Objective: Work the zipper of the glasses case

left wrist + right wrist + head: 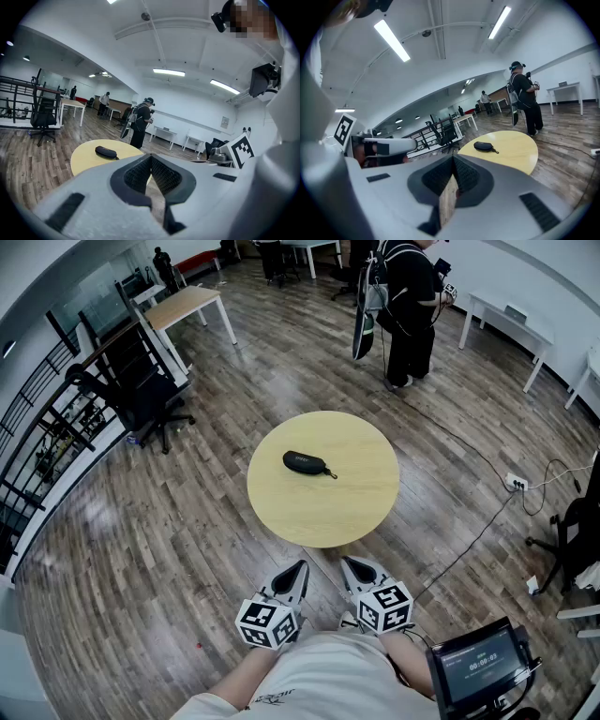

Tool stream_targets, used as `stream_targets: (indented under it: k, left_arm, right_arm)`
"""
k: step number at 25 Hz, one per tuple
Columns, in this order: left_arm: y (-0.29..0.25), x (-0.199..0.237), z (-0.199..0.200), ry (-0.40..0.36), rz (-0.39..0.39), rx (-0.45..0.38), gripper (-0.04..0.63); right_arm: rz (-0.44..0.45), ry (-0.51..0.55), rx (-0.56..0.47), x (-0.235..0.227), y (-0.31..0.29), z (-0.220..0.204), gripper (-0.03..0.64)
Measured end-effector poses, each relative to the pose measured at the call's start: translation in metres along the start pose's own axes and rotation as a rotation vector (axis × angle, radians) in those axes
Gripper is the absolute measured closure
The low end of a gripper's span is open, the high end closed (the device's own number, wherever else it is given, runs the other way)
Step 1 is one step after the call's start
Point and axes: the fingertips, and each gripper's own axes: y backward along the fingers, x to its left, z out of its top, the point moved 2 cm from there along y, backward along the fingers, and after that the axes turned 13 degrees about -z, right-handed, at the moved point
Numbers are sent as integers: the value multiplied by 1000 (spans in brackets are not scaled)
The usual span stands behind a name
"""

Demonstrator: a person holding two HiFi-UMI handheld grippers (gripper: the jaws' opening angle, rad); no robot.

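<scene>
Black glasses case (305, 463) rests on table (361, 507); left tool (301, 567), right tool (350, 563) closed.

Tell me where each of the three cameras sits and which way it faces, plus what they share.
Head view: on the person's head, looking steeply down at the round table and glasses case; the person's torso, left gripper and right gripper show.
Left gripper view: on the left gripper, looking along its closed fingers toward the table; the right gripper's marker cube shows at right.
Right gripper view: on the right gripper, facing likewise; the left gripper's cube shows at left.
Shared: all three see the glasses case on the table.
</scene>
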Motion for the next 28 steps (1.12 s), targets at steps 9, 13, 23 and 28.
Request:
stream_targets:
  k: [9,13,23,28]
  left_arm:
    - [-30,14,-1,7,-2,8,591]
    - [-46,42,1,30,-17,15,591]
    - [-110,163,83,-26,-143,11,591]
    - [-112,212,113,-36,-157,-7,591]
  right_arm:
    - [-43,-44,9,-44,-20,-1,618]
    - [-55,-32,15,-47,-47,6,618]
    - [-157,-34,-20,-46,-169,77,618]
    - [-162,11,-64,-23,-218,115,618]
